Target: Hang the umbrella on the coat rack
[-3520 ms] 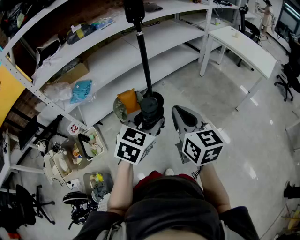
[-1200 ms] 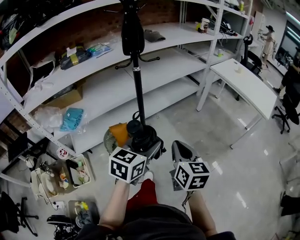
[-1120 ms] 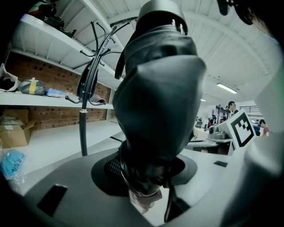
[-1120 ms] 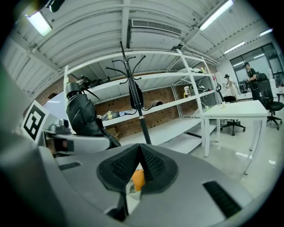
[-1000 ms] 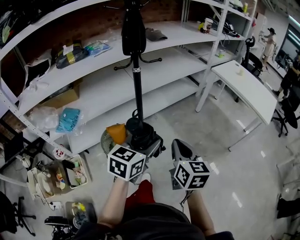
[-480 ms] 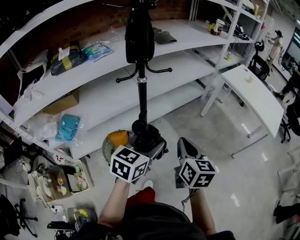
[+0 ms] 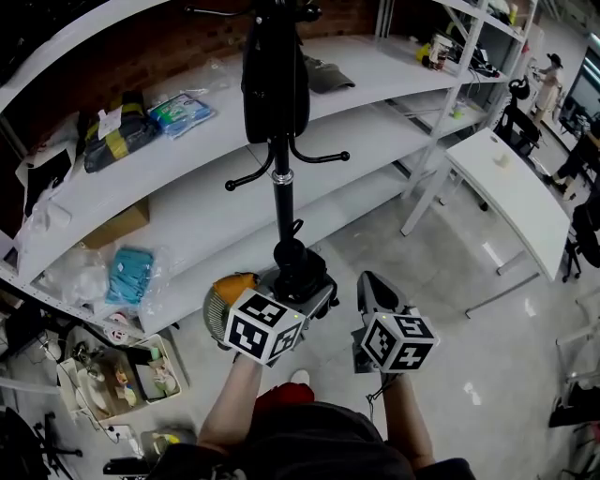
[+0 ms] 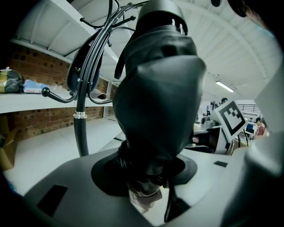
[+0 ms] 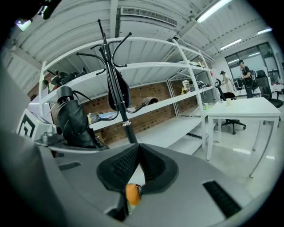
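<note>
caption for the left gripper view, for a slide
Left gripper clamped on a folded black umbrella, with the coat rack beyond it at left

Bright, even indoor light falls from ceiling strip lights (image 9: 212, 10), which burn out to white in the right gripper view. The glossy floor (image 7: 441, 309) throws back pale glare patches in the head view, while the brick wall (image 7: 187, 47) behind the shelves (image 7: 187, 169) sits in deep shadow. Wide-angle distortion bows the shelves into arcs, and both gripper views darken to black at their corners. In the left gripper view the umbrella (image 8: 155, 97) fills the frame close to the lens, dark, soft and nearly without detail; the background there is sharper.
</note>
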A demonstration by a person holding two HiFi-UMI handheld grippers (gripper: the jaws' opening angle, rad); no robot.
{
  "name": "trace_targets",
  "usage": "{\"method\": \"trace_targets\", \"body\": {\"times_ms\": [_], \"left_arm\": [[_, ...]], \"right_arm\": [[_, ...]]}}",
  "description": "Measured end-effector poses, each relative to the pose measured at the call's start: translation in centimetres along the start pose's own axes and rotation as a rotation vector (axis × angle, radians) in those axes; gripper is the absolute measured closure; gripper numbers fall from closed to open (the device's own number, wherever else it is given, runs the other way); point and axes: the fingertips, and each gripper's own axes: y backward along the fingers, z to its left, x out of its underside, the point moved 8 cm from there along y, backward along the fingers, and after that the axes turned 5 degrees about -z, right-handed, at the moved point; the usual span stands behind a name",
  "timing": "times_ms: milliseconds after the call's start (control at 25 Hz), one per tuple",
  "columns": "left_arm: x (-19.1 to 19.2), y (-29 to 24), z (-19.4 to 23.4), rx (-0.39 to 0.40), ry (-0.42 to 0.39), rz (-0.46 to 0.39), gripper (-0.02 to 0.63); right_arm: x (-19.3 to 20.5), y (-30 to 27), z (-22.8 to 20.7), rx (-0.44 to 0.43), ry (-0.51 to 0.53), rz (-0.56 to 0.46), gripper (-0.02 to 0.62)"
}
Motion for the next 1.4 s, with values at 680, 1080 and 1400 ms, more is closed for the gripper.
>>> {"method": "trace_targets", "body": {"times_ms": [680,1080,1400], "left_arm": [[-2.1,-4.9,4.2,0.066,-0.008,0.025,0.403],[-4.1,-11.0,4.4,0.077,-0.022,0.055,0.403],[-5.1,-16.2,5.0,0.061,0.003,0.082,0.403]], "right_arm": [[-1.3,-3.6,-2.8,0.094,-0.018,-0.003,0.577],[-3.8,-6.2,-7.9,0.091,-0.041,-0.014,0.577],[-5.2,-9.3,-11.7,0.056,-0.040,0.022,0.577]]}}
